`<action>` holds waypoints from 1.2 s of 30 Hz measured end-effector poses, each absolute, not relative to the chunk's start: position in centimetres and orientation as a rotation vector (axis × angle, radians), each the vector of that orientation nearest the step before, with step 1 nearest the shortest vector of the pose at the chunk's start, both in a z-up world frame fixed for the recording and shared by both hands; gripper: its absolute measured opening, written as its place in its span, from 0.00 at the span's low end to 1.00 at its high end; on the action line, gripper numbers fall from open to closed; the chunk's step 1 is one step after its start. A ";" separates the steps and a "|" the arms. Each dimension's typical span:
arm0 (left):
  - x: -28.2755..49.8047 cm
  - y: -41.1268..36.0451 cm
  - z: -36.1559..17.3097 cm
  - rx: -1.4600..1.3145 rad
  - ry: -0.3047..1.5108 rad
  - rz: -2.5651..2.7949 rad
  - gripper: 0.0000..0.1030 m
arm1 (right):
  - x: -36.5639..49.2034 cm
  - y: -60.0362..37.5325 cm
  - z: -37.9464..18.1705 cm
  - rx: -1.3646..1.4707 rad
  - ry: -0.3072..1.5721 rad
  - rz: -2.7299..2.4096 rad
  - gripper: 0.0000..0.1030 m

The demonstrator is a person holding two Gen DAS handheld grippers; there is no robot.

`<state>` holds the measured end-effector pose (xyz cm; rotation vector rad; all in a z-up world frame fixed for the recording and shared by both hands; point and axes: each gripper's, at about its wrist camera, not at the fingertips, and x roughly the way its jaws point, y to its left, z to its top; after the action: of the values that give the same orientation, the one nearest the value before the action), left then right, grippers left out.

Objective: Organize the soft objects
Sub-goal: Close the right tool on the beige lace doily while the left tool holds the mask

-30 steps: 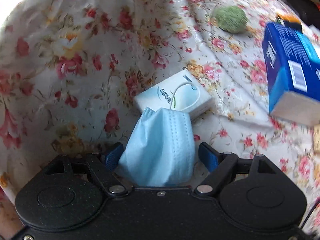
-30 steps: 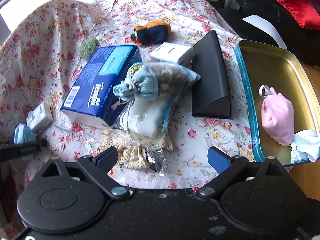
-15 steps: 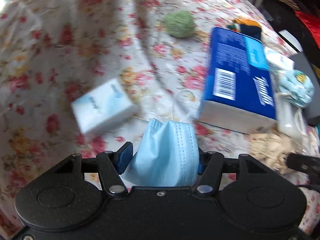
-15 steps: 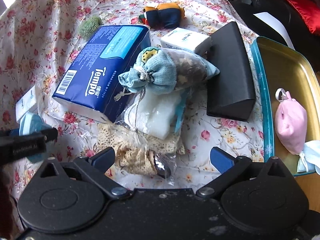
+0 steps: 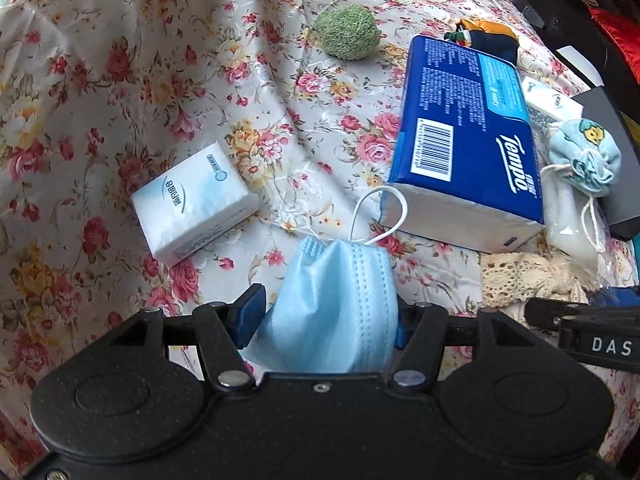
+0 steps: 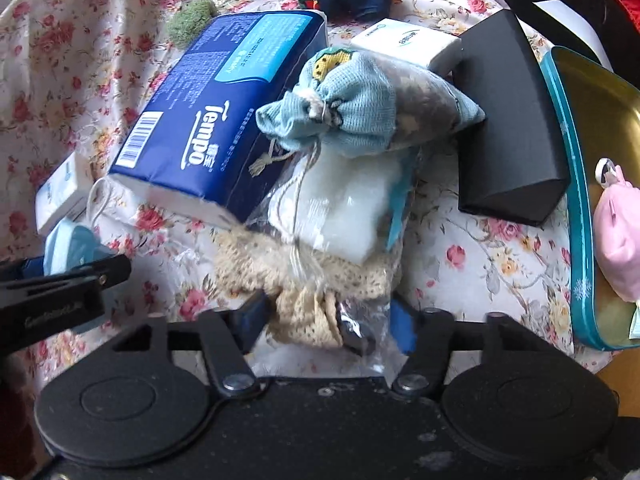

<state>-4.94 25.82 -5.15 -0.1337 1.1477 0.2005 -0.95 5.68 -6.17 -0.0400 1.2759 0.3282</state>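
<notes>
1. Left wrist view: the left gripper (image 5: 326,316) is seen closed on a light blue face mask (image 5: 332,312), which is pinched between the two blue pads; its white ear loop (image 5: 380,216) stands up in front of the gripper.
2. Under and beyond the mask a floral cloth (image 5: 160,80) is spread. A small white tissue pack (image 5: 194,202) is seen lying on it to the left, apart from the mask.
3. A blue Tempo tissue pack (image 5: 468,140) lies to the right, with a green fuzzy ball (image 5: 347,31) behind it on the cloth. At the pack's right side a light blue knitted pouch (image 5: 586,156) is seen resting on a clear bag.
4. At the lower right edge a black finger of the right gripper (image 5: 580,320) is seen, next to a cream lace item (image 5: 520,276).
5. Right wrist view: the jaws of the right gripper (image 6: 326,320) have just been closing, and the cream lace item (image 6: 308,304) in its clear plastic bag (image 6: 344,208) is seen gripped between the blue pads.
6. The knitted pouch (image 6: 352,108) rests on top of that bag, which leans against the Tempo pack (image 6: 224,116). A second white tissue pack (image 6: 408,42) and a black box (image 6: 508,120) lie behind and to the right.
7. At the right a teal-rimmed metal tray (image 6: 568,168) is seen, with a pink soft pouch (image 6: 618,240) lying in it.
8. At the left edge the left gripper (image 6: 60,280) is seen with the blue mask (image 6: 70,244) in it, near the first small tissue pack (image 6: 60,196).
</notes>
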 end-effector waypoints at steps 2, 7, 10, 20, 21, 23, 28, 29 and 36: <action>-4.9 25.6 -5.0 -0.129 1.149 0.195 0.55 | -1.4 5.1 -5.8 -0.010 1.285 0.337 0.45; -5.0 24.8 -4.5 -0.120 1.144 0.177 0.55 | -2.7 3.4 -5.1 0.046 1.312 0.358 0.41; -5.1 24.1 -4.2 -0.108 1.140 0.163 0.55 | -3.2 2.8 -4.7 0.053 1.324 0.358 0.41; -5.2 23.3 -2.8 -0.101 1.106 0.142 0.55 | -3.4 2.8 -3.6 -0.032 1.244 0.297 0.97; -5.2 23.3 -2.8 -0.102 1.107 0.143 0.55 | -3.4 3.2 -3.8 -0.052 1.248 0.305 0.97; -5.2 23.4 -2.9 -0.100 1.114 0.148 0.56 | -3.4 4.0 -4.4 -0.105 1.258 0.310 0.97; -5.6 23.6 -3.3 -0.069 1.120 0.216 0.73 | -3.2 5.9 -5.7 -0.221 1.266 0.314 0.88; -5.7 23.6 -3.5 -0.060 1.121 0.227 0.73 | -3.1 6.0 -5.9 -0.221 1.275 0.317 0.71; -5.9 24.2 -4.9 -0.062 1.143 0.233 0.76 | -3.2 4.0 -5.0 -0.086 1.284 0.356 0.60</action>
<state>-5.87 24.18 -4.91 -0.0620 1.1435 0.2332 -3.21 4.03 -4.99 -0.0858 1.2843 0.3559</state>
